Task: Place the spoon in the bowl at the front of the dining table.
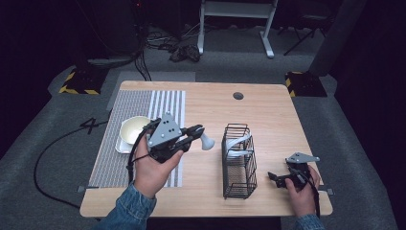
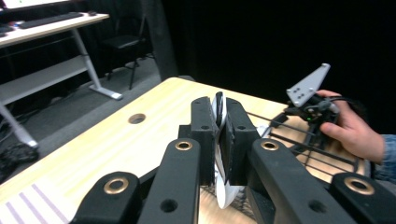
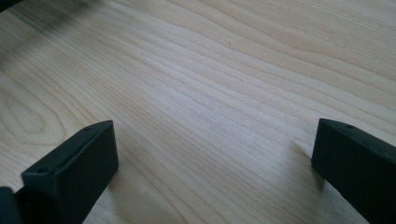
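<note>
We note the left gripper (image 1: 195,131) raised above the pale wooden table (image 1: 268,103), jaws clamped on a thin white plastic spoon-like utensil (image 1: 207,141), between the striped grey placemat (image 1: 125,103) and the black wire rack (image 1: 239,160). The rack holds more white pieces; a cream round bowl (image 1: 133,129) sits on the mat. We see the right gripper (image 1: 274,177) near the table's right edge, jaws wide apart over bare wood.

Your left tongs (image 1: 197,131) grip a small white dish (image 1: 207,142) above the tabletop (image 1: 273,105), just left of the black wire rack (image 1: 239,162). Your right tongs (image 1: 274,177) rest low at the rack's right. A cream bowl (image 1: 132,129) sits on the striped mat (image 1: 125,108).
</note>
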`<state>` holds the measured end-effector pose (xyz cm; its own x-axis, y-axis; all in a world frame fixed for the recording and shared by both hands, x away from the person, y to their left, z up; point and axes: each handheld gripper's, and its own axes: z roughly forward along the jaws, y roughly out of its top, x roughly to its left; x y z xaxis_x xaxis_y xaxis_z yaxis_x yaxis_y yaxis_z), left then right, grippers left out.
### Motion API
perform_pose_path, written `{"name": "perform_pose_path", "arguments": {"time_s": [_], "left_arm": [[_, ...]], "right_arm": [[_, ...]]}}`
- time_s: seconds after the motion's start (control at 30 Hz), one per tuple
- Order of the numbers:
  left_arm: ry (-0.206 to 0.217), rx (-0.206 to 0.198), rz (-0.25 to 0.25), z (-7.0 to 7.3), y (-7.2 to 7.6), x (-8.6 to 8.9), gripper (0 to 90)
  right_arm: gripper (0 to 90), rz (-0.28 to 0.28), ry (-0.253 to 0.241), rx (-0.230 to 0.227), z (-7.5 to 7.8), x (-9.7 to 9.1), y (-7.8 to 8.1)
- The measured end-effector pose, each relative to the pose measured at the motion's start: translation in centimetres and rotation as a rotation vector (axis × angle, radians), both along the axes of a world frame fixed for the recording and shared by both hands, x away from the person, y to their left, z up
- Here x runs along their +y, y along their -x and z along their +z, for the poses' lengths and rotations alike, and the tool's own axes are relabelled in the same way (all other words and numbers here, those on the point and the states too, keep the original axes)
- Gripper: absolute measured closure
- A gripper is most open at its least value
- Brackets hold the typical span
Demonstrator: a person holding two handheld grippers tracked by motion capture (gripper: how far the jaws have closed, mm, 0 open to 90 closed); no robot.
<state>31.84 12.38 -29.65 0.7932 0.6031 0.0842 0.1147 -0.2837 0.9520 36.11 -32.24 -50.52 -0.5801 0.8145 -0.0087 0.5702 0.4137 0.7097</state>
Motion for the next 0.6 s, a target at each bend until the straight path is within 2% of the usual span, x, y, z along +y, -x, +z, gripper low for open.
{"name": "perform_pose_path", "arguments": {"time_s": [0.2, 0.37, 0.43, 0.47, 0.5, 0.6], "left_arm": [[-0.001, 0.005, 0.051, 0.0, -0.3, 1.4, 84.7], [-0.017, 0.018, 0.132, -0.2, -1.2, 3.4, 84.7], [-0.019, 0.016, 0.146, -0.2, -1.3, 3.7, 84.7], [-0.017, 0.015, 0.173, -0.3, -1.6, 4.4, 84.7], [-0.017, 0.015, 0.173, -0.3, -1.6, 4.4, 84.7], [-0.019, 0.006, 0.223, -0.6, -2.0, 5.5, 84.7]], "right_arm": [[0.3, -0.009, 0.000, -0.002, 0.0, 0.1, 0.1], [0.2, -0.012, -0.001, -0.001, 0.0, 0.3, 0.1], [0.2, -0.012, -0.001, -0.001, 0.0, 0.3, 0.1], [0.3, -0.012, -0.001, -0.001, 0.0, 0.3, 0.1], [0.2, -0.012, -0.001, -0.001, 0.0, 0.3, 0.1], [0.2, -0.012, -0.001, -0.001, 0.0, 0.3, 0.1]]}}
